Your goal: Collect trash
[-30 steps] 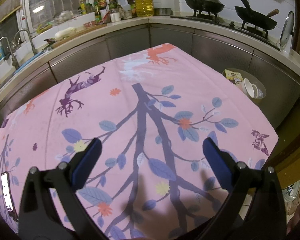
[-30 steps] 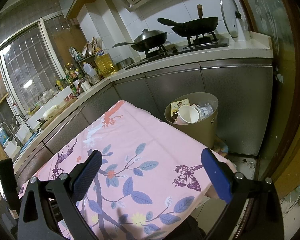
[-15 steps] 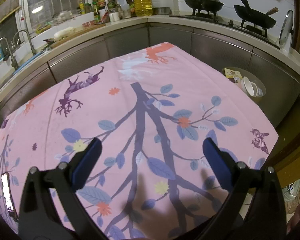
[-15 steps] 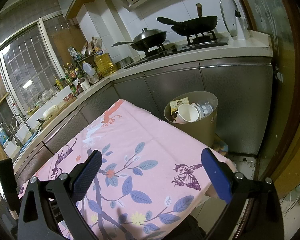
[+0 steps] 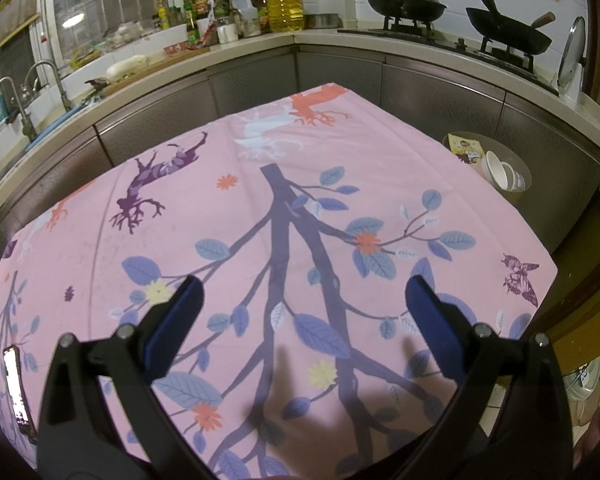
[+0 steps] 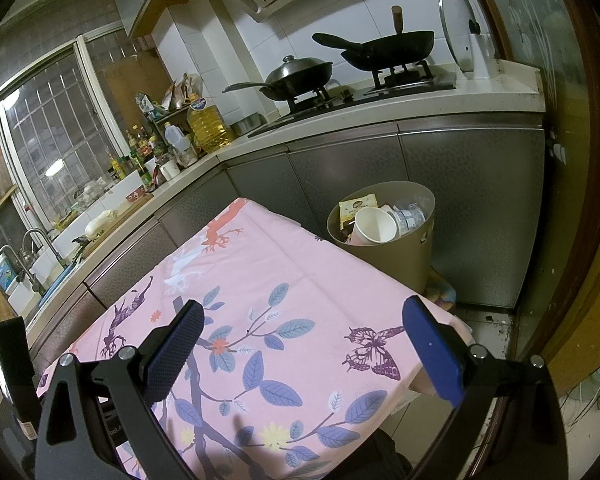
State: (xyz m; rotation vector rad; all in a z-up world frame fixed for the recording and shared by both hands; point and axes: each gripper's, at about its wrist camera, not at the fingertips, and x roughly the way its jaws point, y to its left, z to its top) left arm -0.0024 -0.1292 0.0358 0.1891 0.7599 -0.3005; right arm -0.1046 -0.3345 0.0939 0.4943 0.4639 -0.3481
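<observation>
Bin (image 6: 396,256), right of centre, holds a white cup (image 6: 374,225), a tan packet (image 6: 356,208) and crumpled plastic; print unreadable. Left gripper (image 5: 300,312) and right gripper (image 6: 300,334) gape wide, empty.

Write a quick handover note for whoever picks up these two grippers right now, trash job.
Left hand-held gripper: open, holding nothing, above the pink tablecloth.
Right hand-held gripper: open, holding nothing, over the cloth's corner nearest the bin.
Trash bin: on the floor beside the table, in front of the cabinets, holding a paper cup, a snack packet and other wrappers.
Done: trash is in the bin; no loose trash shows on the cloth.
Left: a phone lies at the cloth's left edge; check areas out of view.
</observation>
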